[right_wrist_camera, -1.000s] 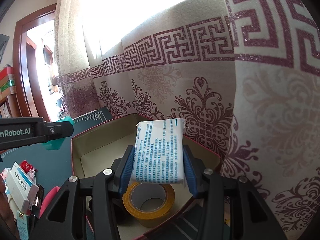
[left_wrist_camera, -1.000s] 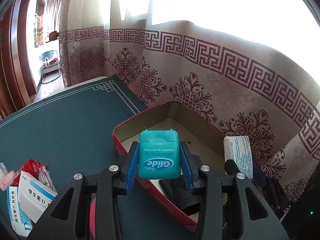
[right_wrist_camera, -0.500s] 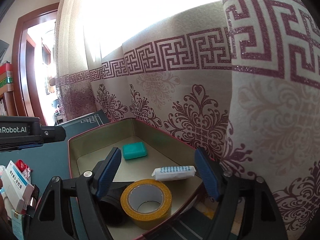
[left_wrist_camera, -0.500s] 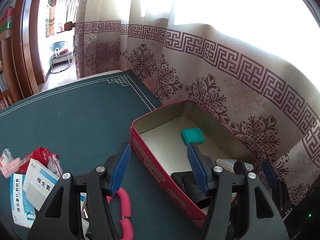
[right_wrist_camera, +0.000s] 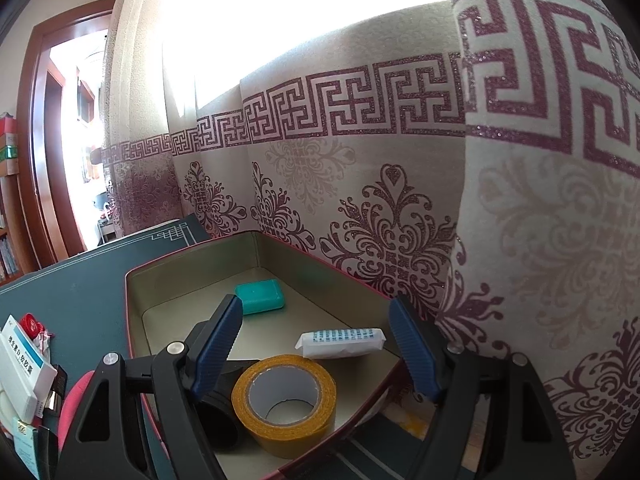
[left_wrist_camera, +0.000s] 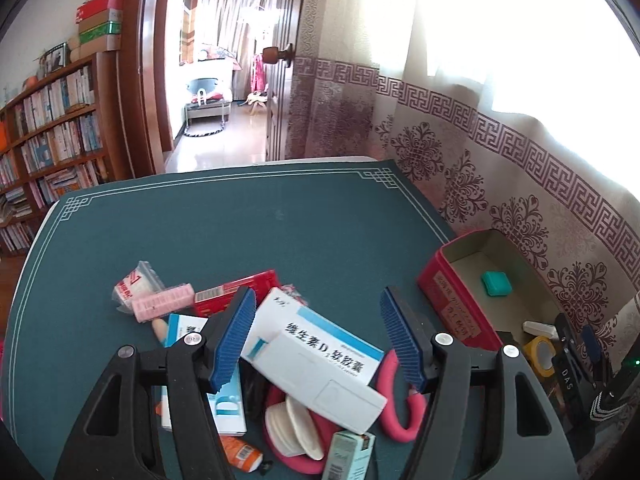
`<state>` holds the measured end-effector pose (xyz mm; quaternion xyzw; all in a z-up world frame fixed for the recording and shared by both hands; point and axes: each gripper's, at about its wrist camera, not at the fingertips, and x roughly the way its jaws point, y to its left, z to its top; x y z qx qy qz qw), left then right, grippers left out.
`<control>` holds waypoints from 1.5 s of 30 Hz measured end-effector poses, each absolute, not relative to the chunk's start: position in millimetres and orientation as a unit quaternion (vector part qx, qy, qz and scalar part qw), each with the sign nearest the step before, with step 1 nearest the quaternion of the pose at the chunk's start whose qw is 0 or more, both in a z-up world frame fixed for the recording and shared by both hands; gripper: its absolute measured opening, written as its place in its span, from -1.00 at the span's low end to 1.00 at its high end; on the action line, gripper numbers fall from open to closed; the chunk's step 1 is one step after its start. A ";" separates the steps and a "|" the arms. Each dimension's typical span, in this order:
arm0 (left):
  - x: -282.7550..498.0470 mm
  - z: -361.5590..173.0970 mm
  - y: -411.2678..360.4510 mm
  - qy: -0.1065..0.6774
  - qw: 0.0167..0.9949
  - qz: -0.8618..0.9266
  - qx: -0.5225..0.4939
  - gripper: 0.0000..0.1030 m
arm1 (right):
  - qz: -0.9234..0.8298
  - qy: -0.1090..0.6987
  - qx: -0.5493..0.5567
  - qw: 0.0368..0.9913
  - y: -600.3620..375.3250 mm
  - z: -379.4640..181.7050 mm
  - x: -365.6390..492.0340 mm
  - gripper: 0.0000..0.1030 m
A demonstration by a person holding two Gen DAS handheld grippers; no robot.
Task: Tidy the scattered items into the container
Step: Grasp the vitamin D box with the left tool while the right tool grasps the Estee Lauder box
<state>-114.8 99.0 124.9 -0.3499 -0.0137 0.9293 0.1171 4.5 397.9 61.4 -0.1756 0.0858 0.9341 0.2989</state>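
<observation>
On green table (left_wrist_camera: 240, 232), floss (right_wrist_camera: 259, 297) and packet (right_wrist_camera: 340, 342) now dropped in tin (right_wrist_camera: 168, 280); both tools (left_wrist_camera: 318, 342) (right_wrist_camera: 314, 350) spread, empty, left over remaining pile (left_wrist_camera: 316, 356).

Harsh backlight through the curtain (right_wrist_camera: 360, 184) — blown-out window glare, heavy fisheye bending, dark corners.

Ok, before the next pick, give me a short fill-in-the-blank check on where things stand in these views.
1. The teal floss box lies inside the red ____.
2. The roll of tape in the tin is ____ in colour.
3. The left gripper hangs with its fingers ____ over the white and blue medicine box.
4. The right gripper holds ____.

Missing words: tin; yellow; open; nothing
</observation>
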 end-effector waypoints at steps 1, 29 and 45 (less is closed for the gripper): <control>-115.2 121.3 85.6 -0.018 0.104 0.929 -0.354 0.36 | 0.933 0.087 -0.176 0.302 398.6 61.3 4.7 0.54; -118.0 35.4 48.3 0.080 0.020 0.901 -0.426 0.52 | 0.922 0.032 -0.163 0.349 377.6 66.8 9.1 0.56; -123.3 40.5 16.5 -0.024 0.071 0.913 -0.402 0.35 | 0.961 0.112 -0.208 0.143 332.0 76.5 19.5 0.56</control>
